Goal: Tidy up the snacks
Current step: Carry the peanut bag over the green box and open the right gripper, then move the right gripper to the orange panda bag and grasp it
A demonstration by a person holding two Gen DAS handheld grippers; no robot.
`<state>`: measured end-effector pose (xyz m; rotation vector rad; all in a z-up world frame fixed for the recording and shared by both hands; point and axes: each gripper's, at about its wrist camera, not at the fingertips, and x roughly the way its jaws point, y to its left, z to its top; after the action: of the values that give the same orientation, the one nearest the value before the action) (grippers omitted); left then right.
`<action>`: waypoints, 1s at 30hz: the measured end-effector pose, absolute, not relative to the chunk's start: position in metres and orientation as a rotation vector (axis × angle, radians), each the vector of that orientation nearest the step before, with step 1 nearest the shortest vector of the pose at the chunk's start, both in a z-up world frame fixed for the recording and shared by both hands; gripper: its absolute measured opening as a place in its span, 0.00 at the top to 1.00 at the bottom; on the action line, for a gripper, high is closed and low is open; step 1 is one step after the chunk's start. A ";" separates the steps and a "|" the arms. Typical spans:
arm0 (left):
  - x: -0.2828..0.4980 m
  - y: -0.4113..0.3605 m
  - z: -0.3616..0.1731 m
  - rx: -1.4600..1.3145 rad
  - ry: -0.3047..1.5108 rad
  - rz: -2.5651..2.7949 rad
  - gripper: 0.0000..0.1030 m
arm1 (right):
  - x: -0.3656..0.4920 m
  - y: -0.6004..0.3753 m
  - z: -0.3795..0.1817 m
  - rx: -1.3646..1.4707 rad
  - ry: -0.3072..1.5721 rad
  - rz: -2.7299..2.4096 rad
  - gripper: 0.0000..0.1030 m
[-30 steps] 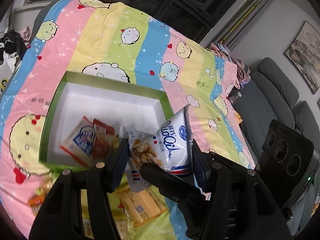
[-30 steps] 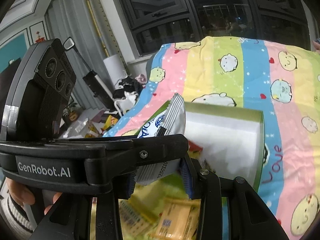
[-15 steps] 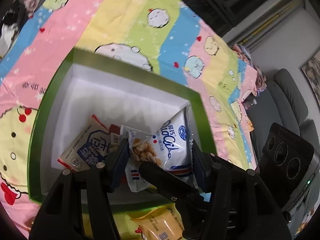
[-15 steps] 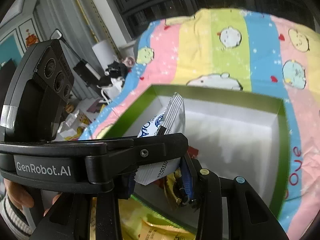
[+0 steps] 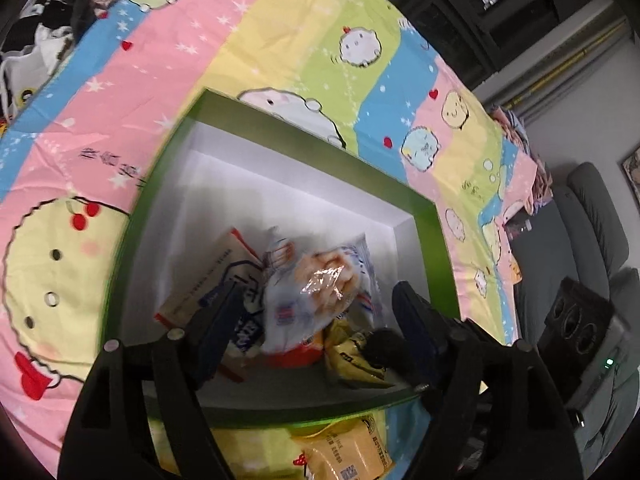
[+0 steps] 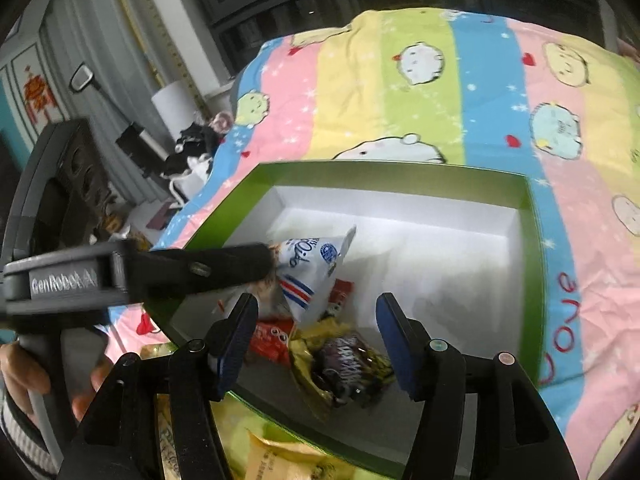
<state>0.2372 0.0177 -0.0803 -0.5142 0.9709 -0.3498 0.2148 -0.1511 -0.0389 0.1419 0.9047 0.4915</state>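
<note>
A green box [image 5: 320, 148] [image 6: 532, 260] with a white inside lies on the striped cartoon cloth. A white-and-blue snack packet [image 5: 320, 300] [image 6: 316, 272] rests loose in it, on top of other packets. Both grippers hover over the box's near end. The jaws of my left gripper [image 5: 316, 332] are opening, and the packet lies just beyond its pads, untouched. My right gripper [image 6: 316, 340] is opening as well, with its pads clear of everything. Under it lie a gold-and-dark packet [image 6: 344, 360] and a red one [image 6: 268, 336]. One finger [image 6: 224, 266] of the left gripper reaches in from the left.
Yellow snack packets [image 5: 348, 452] [image 6: 280, 460] lie on the cloth outside the box's near wall. The far half of the box floor [image 6: 440, 248] is bare. A grey sofa [image 5: 592, 216] stands on the right, floor clutter [image 6: 188, 152] on the left. A hand [image 6: 16, 372] holds the left gripper.
Both grippers came down over the box holding the white-and-blue packet between them. Their jaws then spread, and the packet dropped onto the snacks inside.
</note>
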 end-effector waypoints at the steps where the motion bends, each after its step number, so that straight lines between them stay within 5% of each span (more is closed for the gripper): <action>1: 0.235 0.020 -0.078 -0.516 0.964 -0.345 0.24 | 0.213 -0.156 -0.037 0.150 0.901 0.485 0.40; 30: 0.062 0.111 -0.076 -0.568 0.902 -0.163 0.23 | 0.086 -0.209 -0.023 0.260 0.922 0.487 0.39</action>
<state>0.0617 0.1112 -0.0760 -0.5677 0.9017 -0.1632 0.0858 -0.2087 -0.0233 0.2595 0.9225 0.4872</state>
